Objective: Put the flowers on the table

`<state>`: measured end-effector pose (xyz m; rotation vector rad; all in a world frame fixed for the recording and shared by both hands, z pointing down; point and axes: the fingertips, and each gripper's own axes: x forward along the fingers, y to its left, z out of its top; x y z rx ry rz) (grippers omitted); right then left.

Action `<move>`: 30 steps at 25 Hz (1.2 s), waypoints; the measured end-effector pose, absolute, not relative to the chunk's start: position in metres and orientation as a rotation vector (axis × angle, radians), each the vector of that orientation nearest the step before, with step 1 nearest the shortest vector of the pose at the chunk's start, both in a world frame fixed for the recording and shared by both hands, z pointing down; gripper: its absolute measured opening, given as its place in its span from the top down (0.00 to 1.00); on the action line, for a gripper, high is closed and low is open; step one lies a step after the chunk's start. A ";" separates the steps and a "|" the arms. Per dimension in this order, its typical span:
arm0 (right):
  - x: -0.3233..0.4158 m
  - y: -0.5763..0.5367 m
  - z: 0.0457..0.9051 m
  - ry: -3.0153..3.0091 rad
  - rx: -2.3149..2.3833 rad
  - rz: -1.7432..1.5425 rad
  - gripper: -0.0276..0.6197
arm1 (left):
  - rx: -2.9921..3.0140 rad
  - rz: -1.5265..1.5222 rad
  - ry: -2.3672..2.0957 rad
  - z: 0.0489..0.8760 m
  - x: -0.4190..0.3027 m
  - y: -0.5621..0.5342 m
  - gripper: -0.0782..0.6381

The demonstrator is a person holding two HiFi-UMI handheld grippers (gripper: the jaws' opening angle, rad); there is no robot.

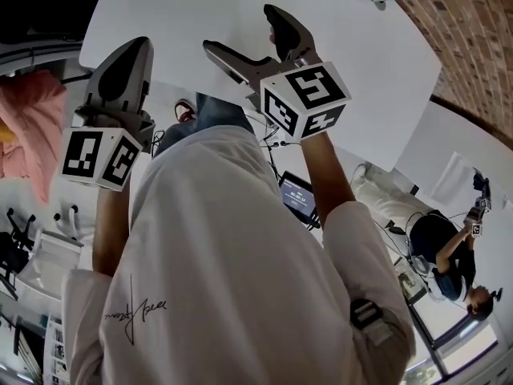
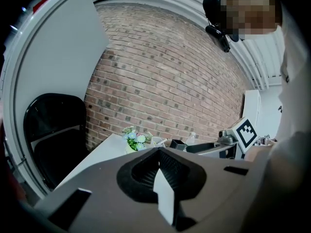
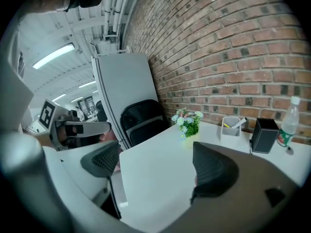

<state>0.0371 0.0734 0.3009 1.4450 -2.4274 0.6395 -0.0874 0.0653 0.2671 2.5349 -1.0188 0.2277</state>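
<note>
A small bunch of blue, white and pink flowers in a pale pot stands on the white table, near the brick wall. The left gripper view shows the flowers far ahead, beyond the jaws. My left gripper is shut with nothing in it, held up well short of the table. My right gripper stands open and empty over the table's near side, far from the flowers. In the head view both grippers, left and right, are raised in front of the person's white shirt; the flowers are out of sight there.
Along the wall beside the flowers stand a pen cup, a black box and a plastic bottle. A black chair sits at the table's far end. Another person sits at the lower right.
</note>
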 end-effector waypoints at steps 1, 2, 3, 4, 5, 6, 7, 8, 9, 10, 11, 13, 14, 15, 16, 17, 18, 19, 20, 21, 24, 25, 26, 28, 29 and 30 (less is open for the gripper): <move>0.036 0.078 0.299 -2.430 1.452 0.653 0.19 | 2.537 0.227 -1.016 0.267 -0.088 0.068 0.88; 0.035 0.084 0.298 -2.433 1.458 0.669 0.19 | 2.540 0.229 -1.011 0.266 -0.088 0.071 0.88; 0.034 0.089 0.297 -2.438 1.459 0.684 0.19 | 2.544 0.230 -1.004 0.264 -0.088 0.075 0.88; 0.032 0.095 0.295 -2.443 1.458 0.694 0.19 | 2.550 0.229 -0.997 0.262 -0.087 0.079 0.88; 0.031 0.100 0.292 -2.447 1.456 0.697 0.19 | 2.556 0.225 -0.989 0.259 -0.086 0.083 0.88; 0.030 0.105 0.289 -2.451 1.454 0.691 0.20 | 2.564 0.218 -0.982 0.256 -0.085 0.087 0.88; 0.028 0.109 0.287 -2.455 1.451 0.680 0.21 | 2.572 0.211 -0.975 0.254 -0.085 0.090 0.88; 0.026 0.114 0.284 -2.459 1.447 0.666 0.22 | 2.579 0.204 -0.970 0.252 -0.085 0.093 0.88; 0.025 0.118 0.281 -2.462 1.444 0.650 0.24 | 2.583 0.199 -0.966 0.251 -0.085 0.096 0.88; 0.024 0.123 0.279 -2.463 1.442 0.635 0.26 | 2.586 0.196 -0.964 0.250 -0.086 0.100 0.88; 0.024 0.128 0.277 -2.462 1.445 0.622 0.30 | 2.586 0.192 -0.961 0.249 -0.086 0.104 0.88; 0.026 0.137 0.272 -2.462 1.467 0.608 0.46 | 2.588 0.186 -0.956 0.247 -0.087 0.112 0.88; 0.028 0.141 0.270 -2.465 1.479 0.608 0.54 | 2.590 0.184 -0.955 0.246 -0.087 0.116 0.88; 0.029 0.145 0.268 -2.469 1.488 0.610 0.57 | 2.593 0.182 -0.954 0.245 -0.087 0.120 0.88; 0.029 0.149 0.267 -2.473 1.491 0.608 0.59 | 2.596 0.181 -0.954 0.244 -0.088 0.124 0.88; 0.029 0.153 0.266 -2.472 1.492 0.599 0.60 | 2.598 0.178 -0.954 0.243 -0.088 0.127 0.88; 0.028 0.157 0.265 -2.467 1.493 0.582 0.61 | 2.599 0.174 -0.955 0.242 -0.090 0.130 0.88; 0.026 0.160 0.263 -2.459 1.496 0.562 0.63 | 2.601 0.167 -0.956 0.241 -0.093 0.133 0.88; 0.022 0.164 0.262 -2.452 1.502 0.545 0.65 | 2.604 0.161 -0.957 0.240 -0.097 0.136 0.88; 0.017 0.167 0.260 -2.446 1.509 0.534 0.70 | 2.608 0.158 -0.955 0.238 -0.103 0.138 0.88; 0.009 0.176 0.256 -2.433 1.533 0.526 0.81 | 2.631 0.159 -0.946 0.234 -0.114 0.146 0.88; 0.011 0.179 0.256 -2.423 1.540 0.524 0.83 | 2.638 0.164 -0.943 0.233 -0.112 0.148 0.88; 0.016 0.181 0.257 -2.409 1.551 0.519 0.85 | 2.642 0.168 -0.942 0.232 -0.111 0.150 0.88; 0.022 0.185 0.258 -2.386 1.572 0.511 0.87 | 2.646 0.166 -0.946 0.230 -0.110 0.151 0.88; 0.022 0.187 0.257 -2.384 1.576 0.507 0.88 | 2.647 0.163 -0.950 0.228 -0.112 0.153 0.88; 0.021 0.189 0.255 -2.387 1.577 0.499 0.89 | 2.648 0.161 -0.954 0.227 -0.114 0.154 0.88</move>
